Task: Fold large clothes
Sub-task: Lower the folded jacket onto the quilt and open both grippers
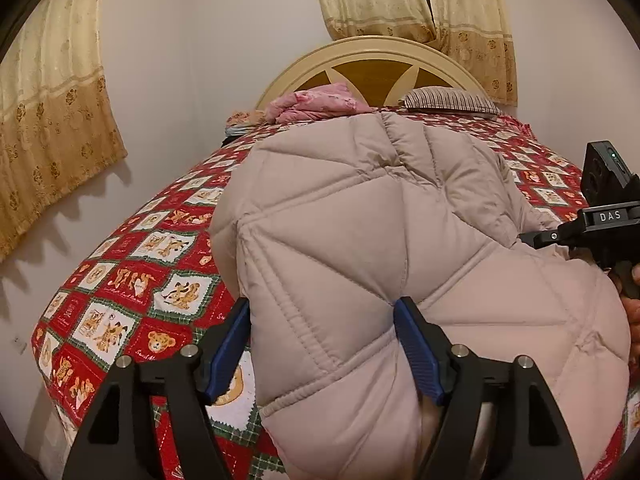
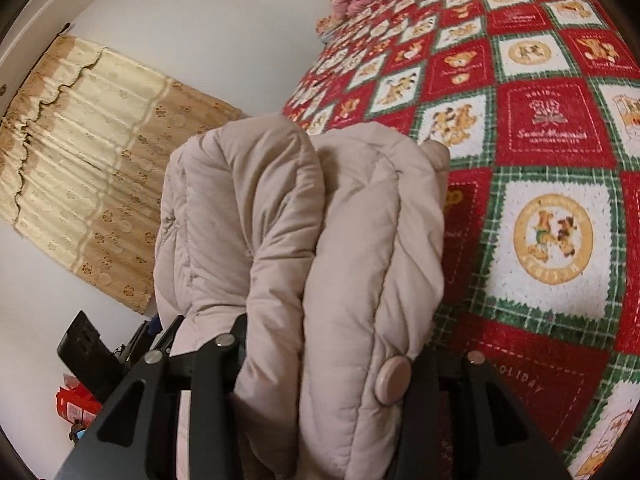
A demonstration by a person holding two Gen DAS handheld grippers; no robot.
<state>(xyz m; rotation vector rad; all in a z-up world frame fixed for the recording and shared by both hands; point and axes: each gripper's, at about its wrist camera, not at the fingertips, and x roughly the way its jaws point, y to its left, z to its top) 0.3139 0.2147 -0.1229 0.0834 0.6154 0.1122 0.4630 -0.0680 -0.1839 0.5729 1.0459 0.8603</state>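
We see the coat (image 1: 360, 240) lying lengthwise on the bed (image 1: 132, 280), stretching far from us. Left gripper (image 1: 324, 344) jaws stand wide astride its near-left edge; right gripper (image 2: 320, 392) jaws clamp bunched coat folds.

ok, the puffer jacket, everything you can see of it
The jacket is pale beige, quilted in diamond stitching, puffy, looks like nylon shell. It lies bunched and partly folded on the red bear-print bedspread, near the bed's foot. A round fabric snap button shows on one edge. The left gripper straddles a thick fold, blue pads apart and sunk into it. The right gripper has a bundled fold between its jaws; its pads are hidden.
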